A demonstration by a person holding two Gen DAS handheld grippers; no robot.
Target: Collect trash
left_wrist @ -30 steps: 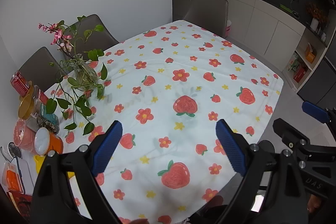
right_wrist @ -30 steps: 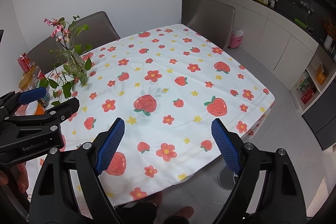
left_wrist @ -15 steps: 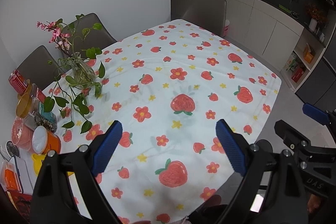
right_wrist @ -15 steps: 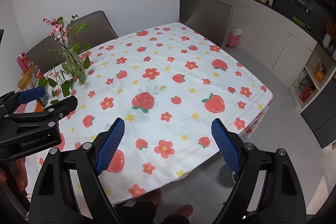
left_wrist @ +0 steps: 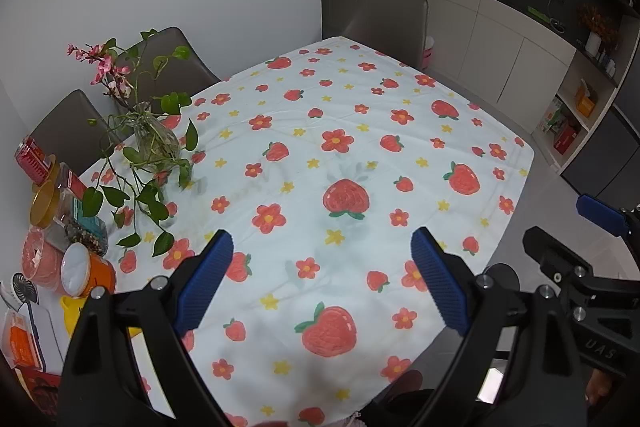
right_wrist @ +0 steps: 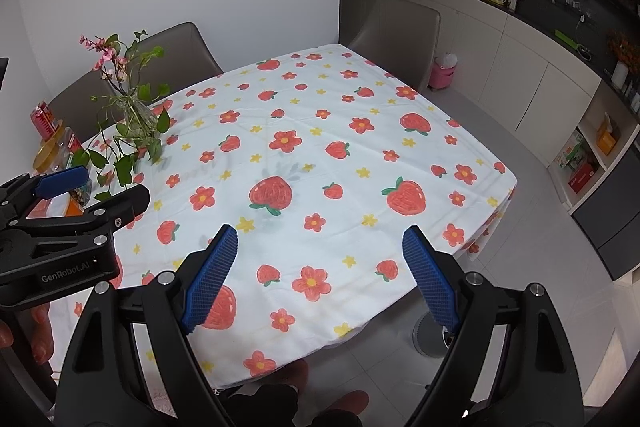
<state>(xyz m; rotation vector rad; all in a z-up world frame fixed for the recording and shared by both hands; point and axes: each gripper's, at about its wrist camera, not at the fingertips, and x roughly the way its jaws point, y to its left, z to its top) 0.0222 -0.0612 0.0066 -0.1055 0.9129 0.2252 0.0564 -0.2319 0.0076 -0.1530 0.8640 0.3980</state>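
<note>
While held above the tablecloth (left_wrist: 360, 115), both grippers (left_wrist: 322, 279) (right_wrist: 320, 273) gape empty.

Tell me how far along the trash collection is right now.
Nothing looks collected. The left gripper and right gripper hang open and empty above the strawberry tablecloth. No loose trash is visible; only the vase of flowers and jars and containers stand at the left edge.

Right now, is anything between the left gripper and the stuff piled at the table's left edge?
Partly. The vase's trailing leaves hang over the jars; the orange tub is unobstructed. The left gripper is open above the tablecloth.
</note>
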